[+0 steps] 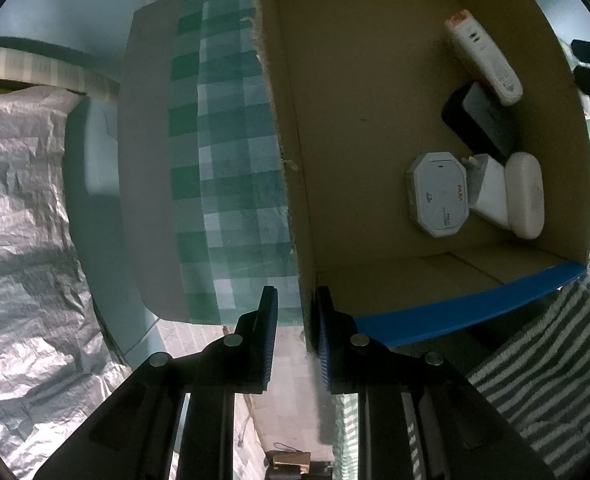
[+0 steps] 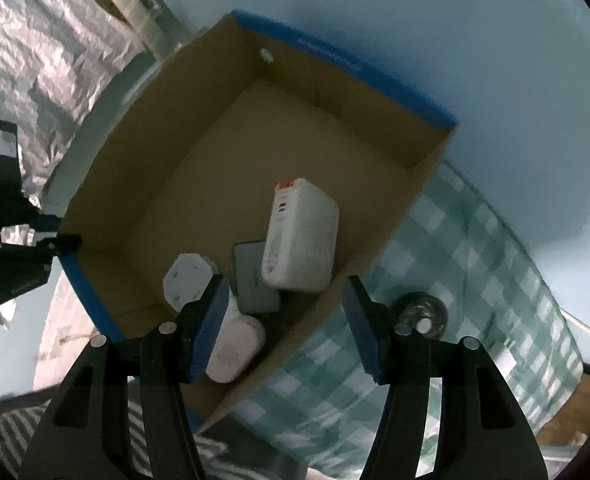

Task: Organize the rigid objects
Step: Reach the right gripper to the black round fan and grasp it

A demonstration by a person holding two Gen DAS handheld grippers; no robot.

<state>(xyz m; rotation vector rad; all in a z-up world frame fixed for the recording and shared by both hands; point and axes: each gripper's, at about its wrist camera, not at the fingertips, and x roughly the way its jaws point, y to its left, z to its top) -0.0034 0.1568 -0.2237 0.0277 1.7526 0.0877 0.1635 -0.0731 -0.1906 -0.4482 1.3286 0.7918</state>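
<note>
An open cardboard box (image 1: 355, 120) with a blue-taped rim stands on a green checked cloth. Inside it lie a white power bank with an orange end (image 1: 483, 60), a black flat device (image 1: 481, 118), a white octagonal device (image 1: 439, 194), a white charger (image 1: 491, 196) and a white oval case (image 1: 527, 196). My left gripper (image 1: 295, 300) is shut on the box wall at its near corner; the right wrist view shows it at the box corner (image 2: 61, 236). My right gripper (image 2: 287, 328) hangs open and empty above the box's near side, over the power bank (image 2: 301, 236) and oval case (image 2: 235, 348).
A black round object (image 2: 421, 312) lies on the checked cloth (image 2: 475, 260) just outside the box wall. Crinkled silver sheeting (image 1: 15, 240) covers the left side. A grey-and-white striped cloth (image 1: 555, 340) lies by the box's blue edge.
</note>
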